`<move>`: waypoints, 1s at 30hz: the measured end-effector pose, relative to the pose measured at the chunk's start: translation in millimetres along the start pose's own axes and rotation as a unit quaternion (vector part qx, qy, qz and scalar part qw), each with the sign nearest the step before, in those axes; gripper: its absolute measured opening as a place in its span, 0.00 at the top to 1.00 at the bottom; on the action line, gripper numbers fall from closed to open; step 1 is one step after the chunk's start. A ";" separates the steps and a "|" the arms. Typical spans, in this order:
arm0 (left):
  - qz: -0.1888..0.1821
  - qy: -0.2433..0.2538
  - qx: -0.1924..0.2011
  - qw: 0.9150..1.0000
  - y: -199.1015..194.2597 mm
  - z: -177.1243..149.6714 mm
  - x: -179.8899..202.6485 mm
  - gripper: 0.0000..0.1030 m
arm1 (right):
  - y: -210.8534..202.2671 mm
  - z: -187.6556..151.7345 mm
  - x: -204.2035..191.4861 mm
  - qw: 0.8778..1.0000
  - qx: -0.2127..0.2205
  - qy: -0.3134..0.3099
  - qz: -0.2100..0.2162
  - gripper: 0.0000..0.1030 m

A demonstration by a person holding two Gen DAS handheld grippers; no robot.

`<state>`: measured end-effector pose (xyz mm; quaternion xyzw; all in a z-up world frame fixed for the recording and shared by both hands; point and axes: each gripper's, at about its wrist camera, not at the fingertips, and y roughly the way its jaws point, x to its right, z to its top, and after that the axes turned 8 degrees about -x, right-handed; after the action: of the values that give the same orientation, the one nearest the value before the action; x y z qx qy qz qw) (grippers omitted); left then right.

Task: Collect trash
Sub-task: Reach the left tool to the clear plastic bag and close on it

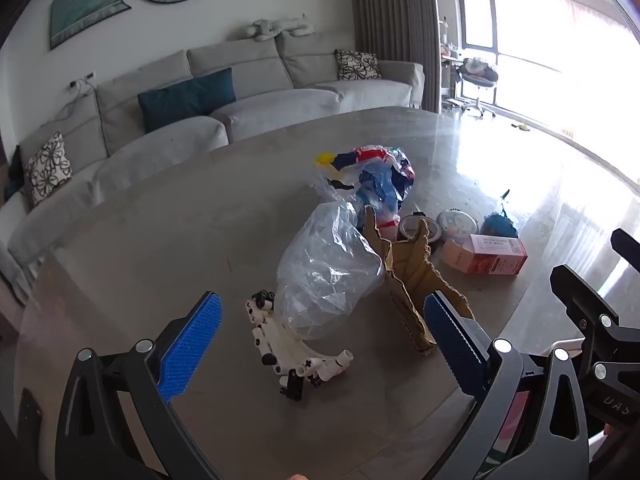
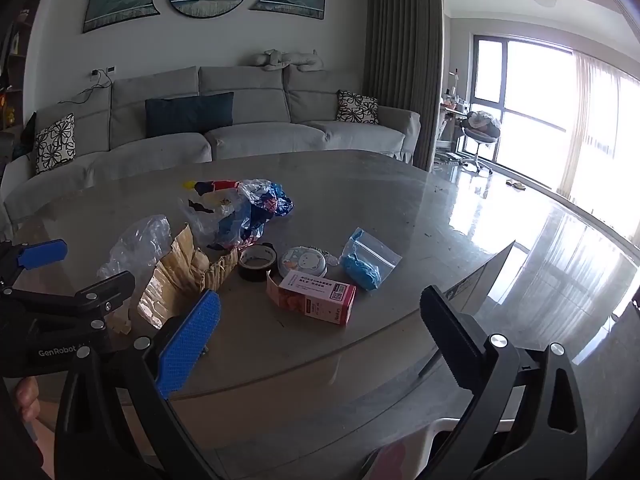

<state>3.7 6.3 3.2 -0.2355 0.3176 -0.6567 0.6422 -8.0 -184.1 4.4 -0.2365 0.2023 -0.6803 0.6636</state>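
Grey table (image 2: 360, 200) before sofa (image 2: 248, 128), strewn with trash.

Hovered near the table's edge, left gripper (image 1: 316, 344) and right gripper (image 2: 320, 332) both spread wide, holding nothing. Lay mid-table: clear bag (image 1: 328, 268), cardboard (image 1: 412, 276), pink box (image 2: 316, 298). Judged light, crinkly, slippery; best pinched at a bunched fold.

frames: black, silver screws | pads (image 1: 188, 344): blue, textured | marking: "GenRobot" | skin: bare fingers
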 end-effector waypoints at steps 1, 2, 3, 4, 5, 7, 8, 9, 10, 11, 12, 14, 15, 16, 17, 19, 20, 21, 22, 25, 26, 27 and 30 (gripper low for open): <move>-0.001 -0.001 0.001 1.000 -0.4 0.8 -1.1 0.03 | 0.0 0.8 -1.4 1.000 0.001 -0.001 -0.001 0.03; 0.000 -0.003 0.002 1.000 -0.4 1.1 -1.7 0.03 | -0.4 0.7 -2.0 1.000 0.003 -0.002 -0.001 0.03; 0.002 -0.004 0.004 1.000 -0.6 1.0 -1.2 0.03 | 0.1 0.9 -2.4 1.000 0.002 -0.002 0.000 0.03; 0.002 -0.005 0.003 1.000 -0.2 1.7 -2.0 0.03 | 0.2 1.0 -2.7 1.000 0.003 -0.002 0.000 0.03; 0.001 -0.007 0.003 1.000 0.4 2.1 -2.7 0.03 | 0.1 0.9 -2.8 1.000 0.003 -0.002 -0.001 0.03; 0.005 -0.010 0.002 1.000 2.5 3.9 -4.0 0.03 | 0.0 1.1 -2.8 1.000 0.003 -0.002 -0.001 0.03; 0.007 -0.011 0.003 1.000 4.1 5.3 -4.3 0.03 | -0.2 0.7 -2.7 1.000 0.003 -0.002 -0.001 0.03; 0.011 -0.009 0.002 1.000 6.1 6.9 -4.3 0.03 | 0.0 0.9 -3.3 1.000 0.004 -0.002 -0.001 0.03; 0.009 -0.008 0.000 1.000 7.8 8.7 -4.7 0.03 | 0.6 1.4 -4.2 1.000 0.005 -0.003 -0.002 0.03; 0.004 -0.007 -0.004 1.000 10.1 10.6 -4.9 0.03 | 0.3 1.8 -4.9 1.000 0.005 -0.004 -0.002 0.03; -0.001 -0.008 -0.007 1.000 11.2 12.7 -4.6 0.03 | 0.8 2.3 -5.8 1.000 0.005 -0.004 -0.002 0.03; 0.003 -0.015 -0.007 1.000 13.6 15.5 -5.3 0.03 | 2.9 3.7 -7.1 1.000 0.006 -0.006 0.001 0.03; 0.003 -0.017 -0.008 1.000 14.5 16.5 -5.8 0.03 | 3.9 5.7 -8.6 1.000 0.005 -0.008 0.001 0.03; 0.001 -0.021 -0.010 1.000 15.1 18.1 -6.8 0.03 | 5.4 6.3 -9.9 1.000 0.004 -0.011 0.001 0.03; -0.001 -0.023 -0.012 1.000 15.6 19.8 -8.1 0.03 | 6.8 7.0 -10.7 1.000 0.005 -0.013 0.000 0.03; 0.004 -0.025 -0.013 1.000 16.2 25.2 -10.5 0.03 | 11.2 9.0 -11.0 1.000 0.003 -0.017 -0.001 0.03; 0.008 -0.024 -0.014 1.000 16.9 27.8 -11.5 0.03 | 13.3 9.9 -11.2 1.000 0.002 -0.017 -0.001 0.03; 0.011 -0.022 -0.016 1.000 17.9 30.5 -12.7 0.03 | 14.6 10.6 -10.1 1.000 0.002 -0.016 0.000 0.03; 0.013 -0.024 -0.018 0.999 19.5 33.9 -14.7 0.03 | 15.7 11.4 -9.7 1.000 0.002 -0.014 0.002 0.03; 0.025 -0.012 -0.023 0.999 28.0 44.1 -18.6 0.03 | 19.0 12.7 -9.1 1.000 -0.001 -0.012 0.002 0.03; 0.033 -0.003 -0.028 0.999 31.9 48.8 -19.6 0.03 | 19.3 12.0 -8.6 1.000 -0.002 -0.011 0.003 0.03; 0.035 0.006 -0.034 0.999 35.9 53.0 -20.2 0.03 | 20.4 11.9 -8.9 1.000 -0.003 -0.012 0.003 0.03; 0.029 0.011 -0.046 0.998 43.4 63.1 -26.1 0.03 | 21.9 8.4 -9.9 1.000 -0.007 -0.017 -0.001 0.03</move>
<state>80.7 26.2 17.8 -0.2481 0.3619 -0.6247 0.6459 14.7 -174.7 -2.3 -0.2528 0.1962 -0.6752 0.6647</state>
